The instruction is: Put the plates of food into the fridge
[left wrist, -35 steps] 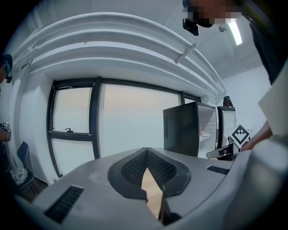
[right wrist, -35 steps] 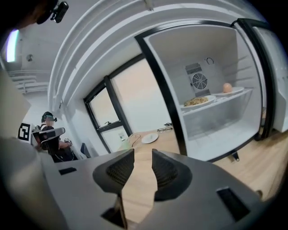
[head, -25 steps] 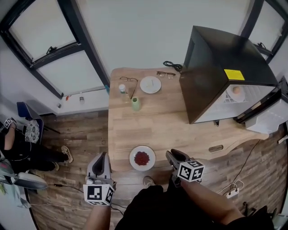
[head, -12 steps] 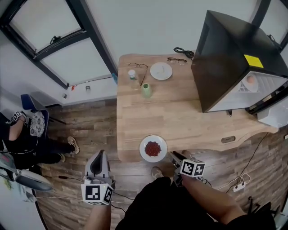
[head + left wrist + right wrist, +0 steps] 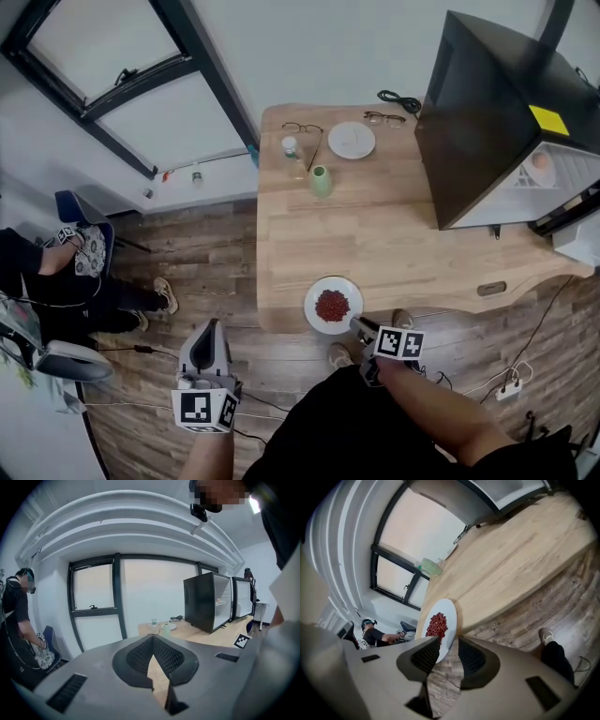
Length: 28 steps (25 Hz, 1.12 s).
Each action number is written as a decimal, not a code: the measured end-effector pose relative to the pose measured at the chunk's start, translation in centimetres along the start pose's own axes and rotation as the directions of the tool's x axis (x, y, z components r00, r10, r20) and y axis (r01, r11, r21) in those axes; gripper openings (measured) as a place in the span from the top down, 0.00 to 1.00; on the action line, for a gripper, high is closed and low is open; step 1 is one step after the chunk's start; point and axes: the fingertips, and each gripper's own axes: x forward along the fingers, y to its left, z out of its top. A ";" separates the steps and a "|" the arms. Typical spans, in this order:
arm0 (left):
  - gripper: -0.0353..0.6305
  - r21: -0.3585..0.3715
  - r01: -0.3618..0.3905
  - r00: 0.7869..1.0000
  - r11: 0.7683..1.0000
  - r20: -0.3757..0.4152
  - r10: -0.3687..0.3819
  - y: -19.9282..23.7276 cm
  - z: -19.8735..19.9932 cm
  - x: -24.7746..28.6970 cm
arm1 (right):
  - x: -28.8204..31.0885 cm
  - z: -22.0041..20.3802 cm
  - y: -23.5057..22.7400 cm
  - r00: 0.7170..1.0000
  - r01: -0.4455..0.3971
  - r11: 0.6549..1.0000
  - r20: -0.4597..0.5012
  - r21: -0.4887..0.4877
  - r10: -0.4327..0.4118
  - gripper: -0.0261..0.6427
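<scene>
Clearly the task is near its beginning. The round white plate with the heap of dark red food (image 5: 333, 305) lies on the light wooden table (image 5: 394, 234), at the near edge and well apart from the black fridge (image 5: 497, 103), which stands on the far right part of the table with its door open. The right gripper (image 5: 358, 325) is at this plate. In the right gripper view its jaws are apart and reach around the near rim of the plate (image 5: 440, 620), one over it and one beyond it. We see a gap beside the rim, so we judge that the pads do not press yet.

The left gripper (image 5: 208, 330) hangs over the floor, left of the table. In the left gripper view its jaws (image 5: 153, 637) are closed together, and nothing is between them.

A second small white plate (image 5: 352, 140) stands at the far end of the table, next to a pale green cup (image 5: 321, 180). What is on it we cannot tell. Something round and pale (image 5: 539, 160) already stands on a shelf inside the fridge, but it is too small to name.

What remains, in our judgement, is to clamp the near plate, lift it level and carry it to the fridge, and then the same for the far plate.
</scene>
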 end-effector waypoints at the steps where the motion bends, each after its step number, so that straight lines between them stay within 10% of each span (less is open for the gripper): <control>1: 0.94 0.006 0.000 1.000 1.000 -0.002 0.000 0.0 0.0 -0.1 | 0.4 -0.1 0.0 1.000 -0.004 1.000 -0.008 0.011 0.004 0.75; 28: 0.94 0.085 0.154 0.988 0.984 0.019 -0.156 -6.6 2.6 3.1 | -3.2 2.8 1.2 0.976 -0.191 0.969 0.132 0.160 0.171 0.92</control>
